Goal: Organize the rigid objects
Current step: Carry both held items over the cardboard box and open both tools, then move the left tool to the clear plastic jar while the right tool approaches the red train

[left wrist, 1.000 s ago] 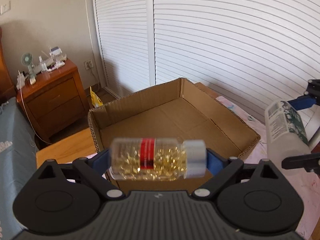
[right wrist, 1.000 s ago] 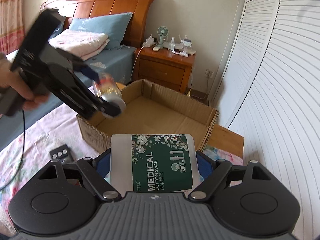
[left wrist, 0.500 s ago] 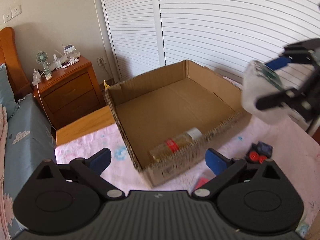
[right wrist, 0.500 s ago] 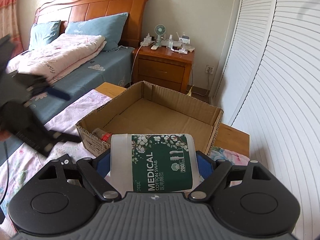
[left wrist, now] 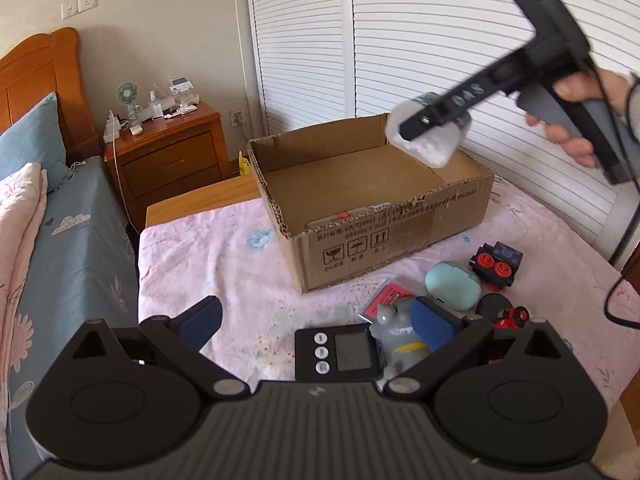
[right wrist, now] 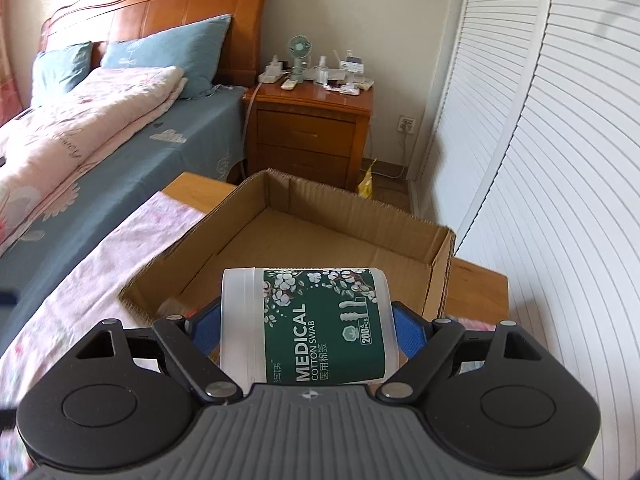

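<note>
The right gripper [right wrist: 308, 328] is clamped on the cotton swab jar [right wrist: 310, 326], which hangs sideways above the near edge of the cardboard box [right wrist: 442, 272]. It is best to lower the jar close to the box floor, away from the bottle [left wrist: 348, 216] inside, and only then open. The left gripper [left wrist: 316, 322] is empty, its jaws wide apart above the pink cloth [left wrist: 240, 264].

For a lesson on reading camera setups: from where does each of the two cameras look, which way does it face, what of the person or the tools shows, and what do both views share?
Left wrist: sits on the left gripper, open and empty, facing down over the pink cloth; the right hand shows.
Right wrist: sits on the right gripper, clamping the cotton swab tub, facing the bed.
Shared: cardboard box, nightstand, tub.
</note>
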Available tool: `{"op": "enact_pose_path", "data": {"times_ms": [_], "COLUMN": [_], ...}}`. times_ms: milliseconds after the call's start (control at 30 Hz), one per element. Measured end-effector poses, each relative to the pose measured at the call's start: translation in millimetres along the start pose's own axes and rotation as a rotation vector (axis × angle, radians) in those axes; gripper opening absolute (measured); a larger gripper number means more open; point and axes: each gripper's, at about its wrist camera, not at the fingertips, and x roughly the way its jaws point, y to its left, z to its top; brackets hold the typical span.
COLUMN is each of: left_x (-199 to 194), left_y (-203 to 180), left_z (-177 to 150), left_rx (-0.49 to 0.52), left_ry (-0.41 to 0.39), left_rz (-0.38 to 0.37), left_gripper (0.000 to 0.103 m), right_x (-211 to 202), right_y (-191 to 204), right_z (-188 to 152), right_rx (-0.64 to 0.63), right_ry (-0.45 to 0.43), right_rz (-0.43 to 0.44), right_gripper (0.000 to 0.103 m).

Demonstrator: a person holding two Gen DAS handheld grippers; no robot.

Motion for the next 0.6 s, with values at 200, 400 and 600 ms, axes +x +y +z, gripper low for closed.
{"op": "enact_pose_path", "data": {"times_ms": [200, 400, 600], "left_x": [-5, -9, -12], "left_y": [-6, -11, -20], "left_z": [-11, -20, -29], "left_rx": [0.003, -0.011, -0.009], "left_ry": [0.011, 0.014, 0.03], "left_rz": [0.0, -0.018, -0.012], "left_gripper": [0.1, 0.1, 0.1], "right_x": [17, 5, -21], "right_y": [-2, -4, 6], "right_z": [6, -15, -44], "right_rx": [0.03, 0.084, 0.129], "right_ry": [-0.008, 0.031, 0.045], "right_rz": [-0.065, -0.083, -0.087], "right_gripper": [0.103, 0.103, 0.103]}}
